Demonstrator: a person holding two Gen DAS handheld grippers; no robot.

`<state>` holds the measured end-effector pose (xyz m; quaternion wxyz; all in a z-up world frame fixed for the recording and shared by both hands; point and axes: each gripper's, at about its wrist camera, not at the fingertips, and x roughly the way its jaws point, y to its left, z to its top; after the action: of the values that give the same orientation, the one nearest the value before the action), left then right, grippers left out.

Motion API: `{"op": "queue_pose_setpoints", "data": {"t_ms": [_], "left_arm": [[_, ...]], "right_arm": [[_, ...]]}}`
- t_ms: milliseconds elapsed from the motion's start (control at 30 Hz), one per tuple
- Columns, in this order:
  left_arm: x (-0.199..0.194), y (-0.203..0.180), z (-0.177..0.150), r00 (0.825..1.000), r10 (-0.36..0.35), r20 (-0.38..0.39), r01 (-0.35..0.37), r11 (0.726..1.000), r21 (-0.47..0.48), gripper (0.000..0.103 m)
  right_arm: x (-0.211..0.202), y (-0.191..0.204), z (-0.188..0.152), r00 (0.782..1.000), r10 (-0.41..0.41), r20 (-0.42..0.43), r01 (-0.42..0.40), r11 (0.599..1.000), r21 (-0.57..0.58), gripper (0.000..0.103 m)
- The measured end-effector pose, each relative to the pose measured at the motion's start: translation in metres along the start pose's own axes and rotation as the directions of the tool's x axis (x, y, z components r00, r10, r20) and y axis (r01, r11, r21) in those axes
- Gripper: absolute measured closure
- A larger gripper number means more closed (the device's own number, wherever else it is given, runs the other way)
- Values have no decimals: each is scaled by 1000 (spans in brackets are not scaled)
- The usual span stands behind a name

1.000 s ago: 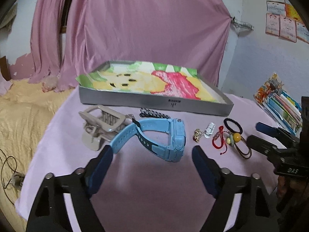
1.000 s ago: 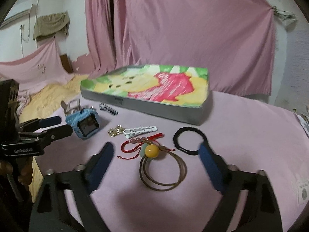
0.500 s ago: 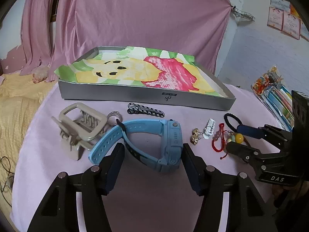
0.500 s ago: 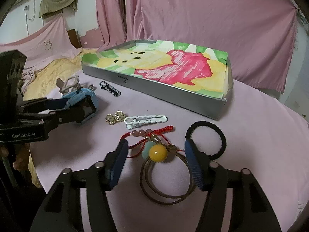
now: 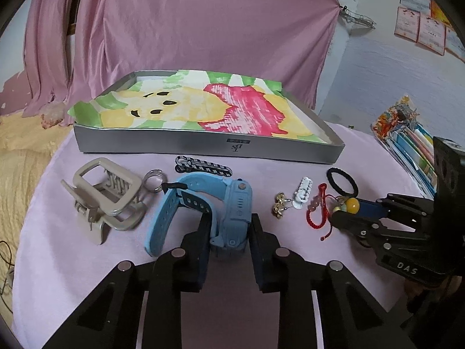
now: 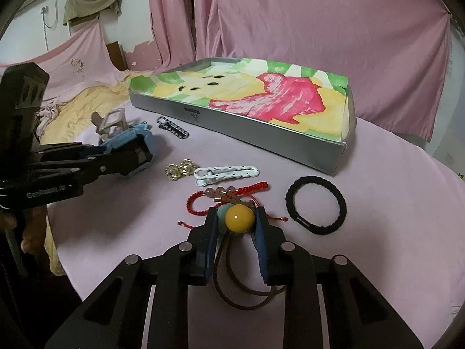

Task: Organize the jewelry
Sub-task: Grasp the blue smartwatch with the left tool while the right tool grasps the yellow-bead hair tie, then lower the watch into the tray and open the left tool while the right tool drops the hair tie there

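The left wrist view is taken low over the pink-clothed round surface (image 5: 87, 261), looking forward along the left tool (image 5: 229, 229) toward the shallow grey tray lined with a painted bear picture (image 5: 203, 145) and the pink curtain (image 5: 203, 29) behind; the light blue plastic watch (image 5: 232, 203) is seen very near the lens. The right wrist view is set further right, facing the same tray (image 6: 261, 133) obliquely, with the yellow bead hair tie (image 6: 239, 218) close before the right tool (image 6: 237, 221). Both views share the tray, the white clip (image 5: 302, 193) (image 6: 226, 172), the black hair ring (image 5: 342, 181) (image 6: 316, 205) and each opposite tool.
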<state>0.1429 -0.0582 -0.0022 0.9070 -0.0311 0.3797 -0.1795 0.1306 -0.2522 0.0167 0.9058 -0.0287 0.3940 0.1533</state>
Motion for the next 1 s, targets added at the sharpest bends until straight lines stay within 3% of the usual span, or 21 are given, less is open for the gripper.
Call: {"op": "queue_pose_setpoints", "data": {"t_ms": [133, 267, 567, 733, 1000], "left_arm": [[-9, 0, -1, 999, -32, 28, 32, 999, -12, 81], [-35, -2, 7, 992, -49, 114, 51, 999, -14, 81], [-52, 23, 64, 971, -7, 240, 12, 1000, -22, 80], [-34, 49, 92, 974, 2, 227, 6, 999, -36, 80], [15, 86, 118, 995, -13, 102, 23, 995, -101, 80]], "right_arm": [[-9, -2, -2, 999, 11, 37, -11, 1000, 15, 81], [-25, -2, 7, 994, 30, 105, -32, 999, 14, 81], [-35, -6, 79, 961, 45, 274, -45, 999, -7, 81], [-9, -9, 116, 956, 54, 288, -65, 998, 27, 81], [56, -1, 138, 983, 64, 169, -71, 997, 35, 81]]}}
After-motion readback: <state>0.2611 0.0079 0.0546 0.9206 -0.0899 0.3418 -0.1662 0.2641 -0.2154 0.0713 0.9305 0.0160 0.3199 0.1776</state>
